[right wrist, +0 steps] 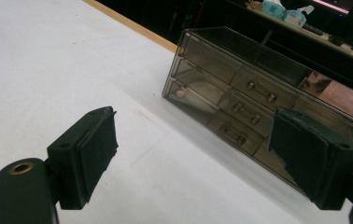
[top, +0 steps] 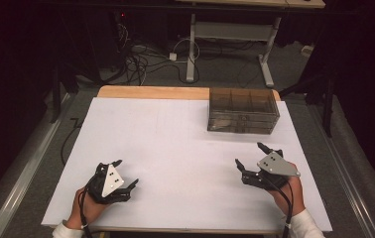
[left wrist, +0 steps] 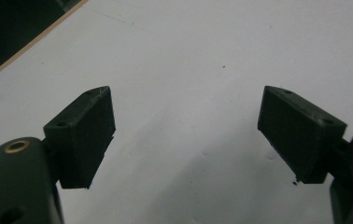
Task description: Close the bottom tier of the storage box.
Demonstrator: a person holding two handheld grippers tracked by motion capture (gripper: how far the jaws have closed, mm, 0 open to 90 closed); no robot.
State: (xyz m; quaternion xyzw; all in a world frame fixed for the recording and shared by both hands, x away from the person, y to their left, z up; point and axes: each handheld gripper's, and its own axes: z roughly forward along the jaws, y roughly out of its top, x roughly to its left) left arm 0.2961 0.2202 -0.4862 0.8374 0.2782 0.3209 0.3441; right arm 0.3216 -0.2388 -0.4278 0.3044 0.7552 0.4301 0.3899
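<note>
A smoky clear plastic drawer box (top: pixel 243 110) stands at the back right of the white table (top: pixel 175 148). In the right gripper view the drawer box (right wrist: pixel 240 98) shows small drawers with metal handles, all pushed in, and something pale inside a lower left drawer. My right gripper (top: pixel 249 154) rests near the front right, open, a short way in front of the box, with nothing between its jaws. My left gripper (top: pixel 127 173) sits at the front left, open over bare table. In the left gripper view my left gripper (left wrist: pixel 186 135) holds nothing.
The wooden table edge (top: pixel 151 92) shows behind the white sheet. Beyond it on the floor lie cables (top: pixel 141 59) and the legs of another desk (top: pixel 193 44). Dark space surrounds the table at left and right.
</note>
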